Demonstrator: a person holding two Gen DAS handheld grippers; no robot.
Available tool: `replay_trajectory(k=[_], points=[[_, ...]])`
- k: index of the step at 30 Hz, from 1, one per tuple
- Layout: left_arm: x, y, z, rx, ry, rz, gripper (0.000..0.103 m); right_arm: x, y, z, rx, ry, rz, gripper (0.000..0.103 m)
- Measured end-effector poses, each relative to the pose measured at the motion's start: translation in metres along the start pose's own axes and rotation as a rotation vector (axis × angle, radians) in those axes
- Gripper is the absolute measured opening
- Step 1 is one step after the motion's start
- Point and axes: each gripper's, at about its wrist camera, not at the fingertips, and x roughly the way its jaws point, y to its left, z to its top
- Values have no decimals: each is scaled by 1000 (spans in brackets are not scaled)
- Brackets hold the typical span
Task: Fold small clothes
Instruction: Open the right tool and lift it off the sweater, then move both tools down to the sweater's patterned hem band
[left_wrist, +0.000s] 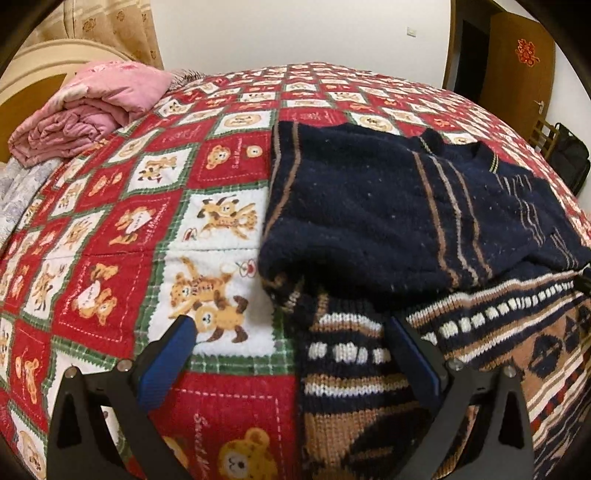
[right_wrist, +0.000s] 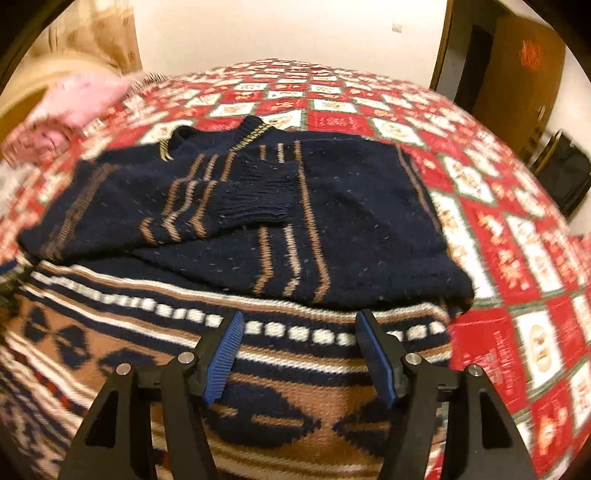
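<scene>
sweater: navy knit sweater (left_wrist: 388, 206) lies on the bed quilt (left_wrist: 110, 229), centre-right of the left wrist frame, upper part folded down over the patterned hem band (right_wrist: 258, 328).
left claw (left_wrist: 291, 325): open, holding nothing, straddling the sweater's left edge.
right claw (right_wrist: 299, 325): open, empty, over the hem band.
sleeve cuff (right_wrist: 258, 192): loose on top, centre of right frame.
risk: uneven grabs skew the fold; cuff slides off when lifted.
risk 2: left claw may pinch quilt too; contact probably, view unclear.
</scene>
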Motion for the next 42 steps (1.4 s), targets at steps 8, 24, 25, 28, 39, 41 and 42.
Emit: replay_trajectory(k=[8, 24, 25, 28, 39, 41, 42], points=[[0, 12, -4, -56, 1, -62, 103, 16, -7, 32, 195, -16, 173, 58], [-13, 30, -9, -137, -65, -196, 103, 40, 5, 70, 201, -64, 56, 8], [-14, 34, -9, -154, -77, -209, 103, 38, 2, 71, 199, -79, 38, 8], [-15, 42, -10, -204, -90, -231, 103, 40, -6, 75, 202, -87, -11, 8], [-3, 11, -7, -63, 15, -35, 103, 11, 0, 40, 94, 16, 141, 44], [-13, 11, -16, -54, 36, -29, 103, -3, 10, 16, -12, 51, 108, 44], [-18, 12, -21, -50, 37, -22, 103, -9, 14, -2, -86, 86, 80, 44]])
